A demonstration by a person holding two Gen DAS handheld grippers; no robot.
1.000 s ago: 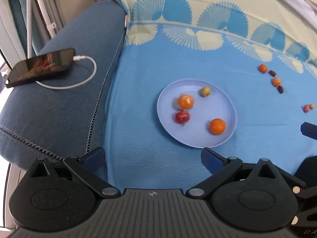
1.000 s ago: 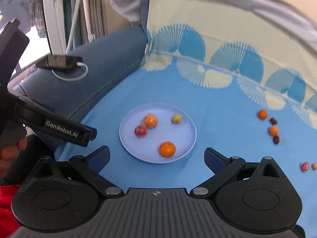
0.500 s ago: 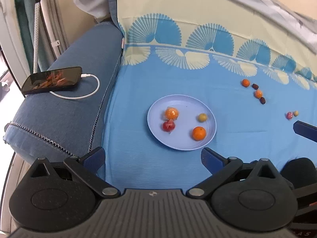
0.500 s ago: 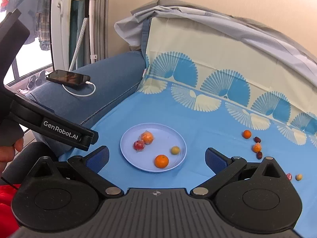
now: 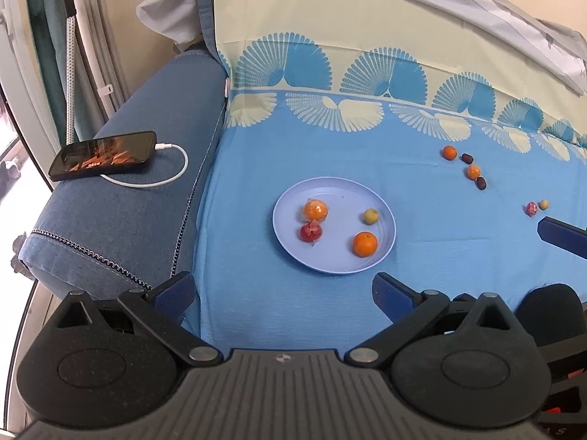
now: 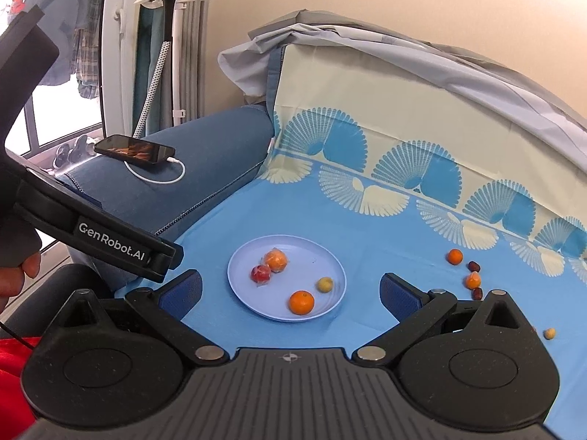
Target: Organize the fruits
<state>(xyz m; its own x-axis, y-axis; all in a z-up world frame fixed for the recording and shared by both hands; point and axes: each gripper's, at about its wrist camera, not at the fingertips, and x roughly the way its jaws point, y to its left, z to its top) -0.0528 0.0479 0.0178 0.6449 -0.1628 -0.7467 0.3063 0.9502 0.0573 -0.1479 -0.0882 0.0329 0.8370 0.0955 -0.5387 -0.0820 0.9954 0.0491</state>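
A pale blue plate (image 5: 381,205) (image 6: 238,275) lies on the blue cloth. It holds a wrapped orange fruit (image 5: 314,209) (image 6: 276,260), a wrapped red fruit (image 5: 311,232) (image 6: 261,274), a bare orange (image 5: 365,244) (image 6: 302,302) and a small yellow-green fruit (image 5: 371,216) (image 6: 325,284). To the right on the cloth lie loose small oranges (image 5: 449,152) (image 6: 455,256), dark dates (image 5: 481,182) (image 6: 473,266) and a red and a yellow piece (image 5: 531,208). My left gripper (image 5: 282,293) and right gripper (image 6: 290,289) both hover open and empty, short of the plate.
A phone (image 5: 102,155) (image 6: 134,149) on a white charging cable lies on the blue sofa arm (image 5: 121,227) at the left. The cloth-draped backrest (image 5: 367,36) rises behind. A garment steamer stand (image 6: 168,36) is by the window. A hand (image 6: 18,275) holds the left gripper's body.
Both grippers have pulled back and up from the plate, so the plate looks smaller and more of the sofa and wall shows. The fruits have not moved.
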